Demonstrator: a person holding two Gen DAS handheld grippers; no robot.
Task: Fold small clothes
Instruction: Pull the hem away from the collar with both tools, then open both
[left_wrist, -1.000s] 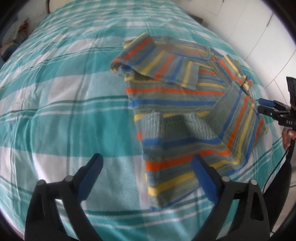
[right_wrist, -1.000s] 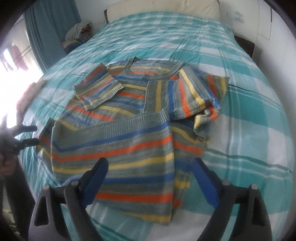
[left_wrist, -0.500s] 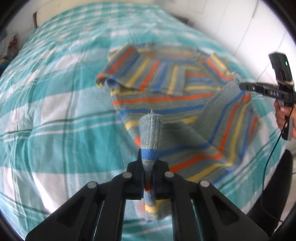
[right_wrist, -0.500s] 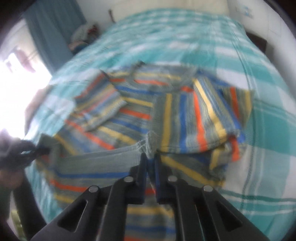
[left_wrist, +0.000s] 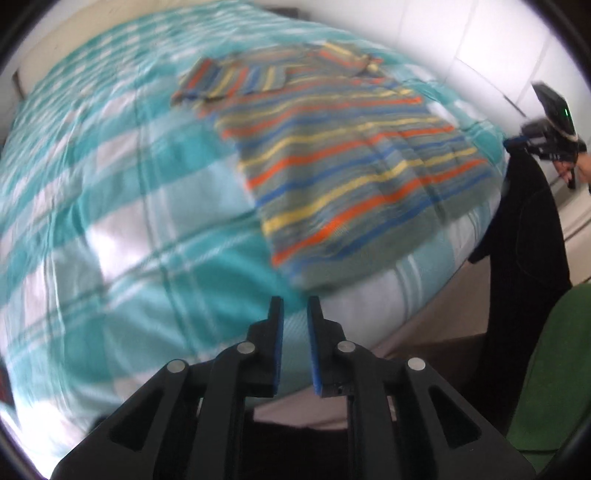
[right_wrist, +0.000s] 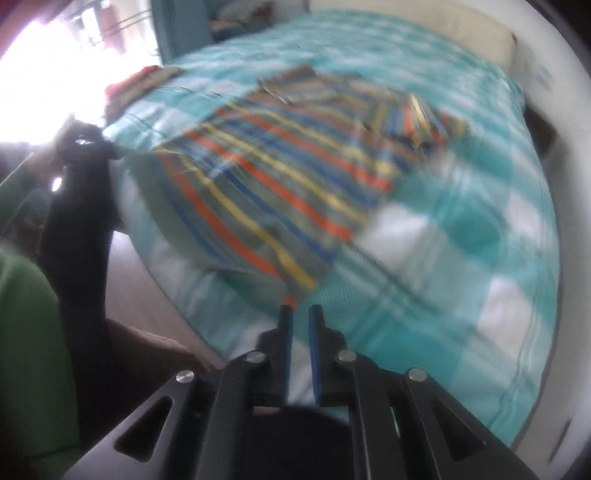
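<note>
Left wrist view: the striped sweater (left_wrist: 347, 162) lies spread flat on the checked bed (left_wrist: 110, 206), near its edge. The left tongs (left_wrist: 295, 306) have just been opening slightly, nothing between them. The right tongs (right_wrist: 300, 314) are also slightly apart, empty.

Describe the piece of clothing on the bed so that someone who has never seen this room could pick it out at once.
Start at the big bed with the teal and white checked cover. Near its foot edge lies one knitted sweater, spread flat, its sleeves folded in at the far end. Its orange, yellow and blue stripes on grey set it apart from the checks.
</note>
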